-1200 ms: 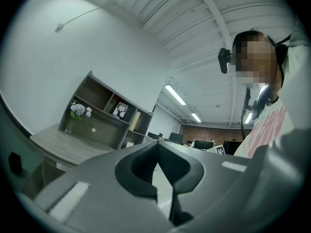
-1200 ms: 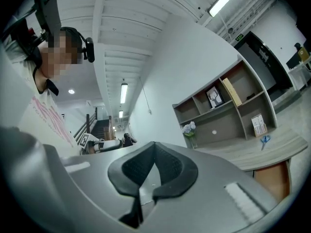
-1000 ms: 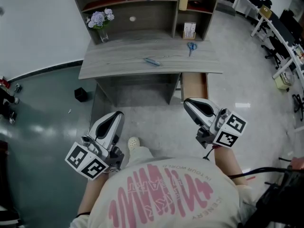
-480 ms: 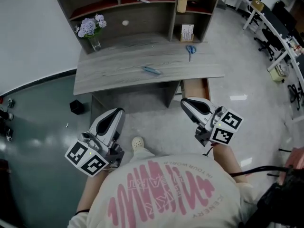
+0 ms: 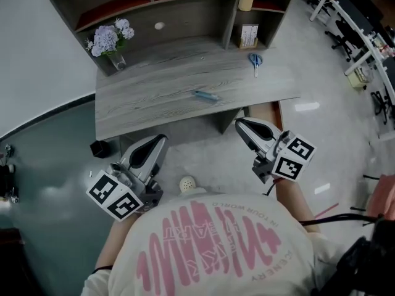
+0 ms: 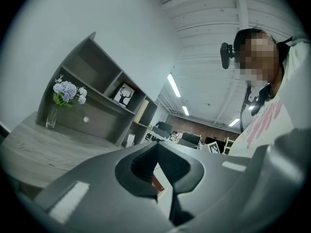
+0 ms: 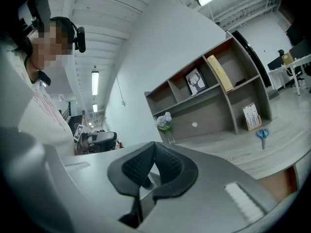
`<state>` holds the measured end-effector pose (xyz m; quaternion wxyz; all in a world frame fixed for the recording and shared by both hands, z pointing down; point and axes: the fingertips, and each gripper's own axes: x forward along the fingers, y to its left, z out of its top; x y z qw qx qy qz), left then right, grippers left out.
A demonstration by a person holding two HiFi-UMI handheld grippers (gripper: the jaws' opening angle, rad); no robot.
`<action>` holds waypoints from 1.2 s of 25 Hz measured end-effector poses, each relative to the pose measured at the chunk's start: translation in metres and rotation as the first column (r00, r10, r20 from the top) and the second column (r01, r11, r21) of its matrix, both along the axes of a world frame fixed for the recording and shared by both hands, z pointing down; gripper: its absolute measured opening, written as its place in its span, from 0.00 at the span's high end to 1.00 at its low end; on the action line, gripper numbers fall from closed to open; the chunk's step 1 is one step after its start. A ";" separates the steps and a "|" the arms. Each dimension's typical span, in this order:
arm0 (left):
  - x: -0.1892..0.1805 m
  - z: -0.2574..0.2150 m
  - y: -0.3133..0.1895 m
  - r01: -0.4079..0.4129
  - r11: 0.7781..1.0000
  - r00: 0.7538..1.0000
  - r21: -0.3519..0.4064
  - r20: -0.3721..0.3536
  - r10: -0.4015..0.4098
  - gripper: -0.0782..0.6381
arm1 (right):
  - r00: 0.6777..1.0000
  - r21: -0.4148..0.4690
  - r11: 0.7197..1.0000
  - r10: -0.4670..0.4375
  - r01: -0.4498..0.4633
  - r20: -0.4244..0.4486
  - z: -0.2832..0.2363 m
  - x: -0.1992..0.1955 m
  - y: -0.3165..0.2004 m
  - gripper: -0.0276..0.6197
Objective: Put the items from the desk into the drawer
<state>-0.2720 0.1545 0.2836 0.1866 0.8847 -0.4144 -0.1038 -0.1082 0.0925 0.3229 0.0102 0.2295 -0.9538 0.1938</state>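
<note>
On the grey wooden desk [image 5: 154, 97] lie a blue pen [image 5: 205, 95] near the middle and blue-handled scissors [image 5: 255, 60] toward the right; the scissors [image 7: 262, 135] also show in the right gripper view. Under the desk's right end a brown drawer [image 5: 276, 112] stands pulled out. My left gripper [image 5: 162, 139] hovers short of the desk's front edge, jaws shut and holding nothing [image 6: 158, 143]. My right gripper [image 5: 239, 123] hangs just before the drawer, also shut and holding nothing [image 7: 155, 143].
A shelf unit [image 5: 185, 11] rises at the back of the desk with a vase of pale flowers [image 5: 106, 42], a small white ball [image 5: 159, 25] and a card box [image 5: 249, 36]. A small black box [image 5: 99, 148] sits on the floor at left. Office desks and chairs [image 5: 364, 23] stand at far right.
Both grippers have moved forward toward the desk's front edge, and the desk now looms nearer in the head view. Both jaws stayed shut.
</note>
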 end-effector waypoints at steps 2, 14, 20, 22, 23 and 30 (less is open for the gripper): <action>-0.011 0.009 -0.016 -0.025 0.999 1.000 -0.023 0.000 0.025 0.86 | 0.999 -0.014 0.999 0.032 -0.032 -0.008 0.005 -0.009 -0.009 0.95; -0.045 0.071 -0.071 -0.098 0.989 0.995 -0.113 -0.007 0.098 0.86 | 0.975 -0.129 0.971 0.213 -0.203 0.067 0.030 -0.026 -0.071 0.95; -0.058 0.092 -0.095 -0.067 0.988 0.998 -0.143 0.004 0.068 0.86 | 0.976 -0.196 0.958 0.216 -0.208 0.018 0.071 -0.039 -0.113 0.92; -0.061 0.100 -0.106 -0.046 0.989 0.999 -0.143 0.017 0.049 0.86 | 0.978 -0.217 0.955 0.208 -0.203 -0.003 0.086 -0.044 -0.127 0.91; -0.061 0.105 -0.110 -0.033 0.989 0.999 -0.145 0.028 0.038 0.86 | 0.980 -0.224 0.954 0.200 -0.198 -0.017 0.093 -0.046 -0.133 0.91; -0.052 0.138 -0.138 -0.013 0.981 1.000 -0.193 0.025 0.018 0.86 | 0.942 -0.163 0.977 0.077 -0.136 -0.327 0.160 -0.064 -0.167 0.84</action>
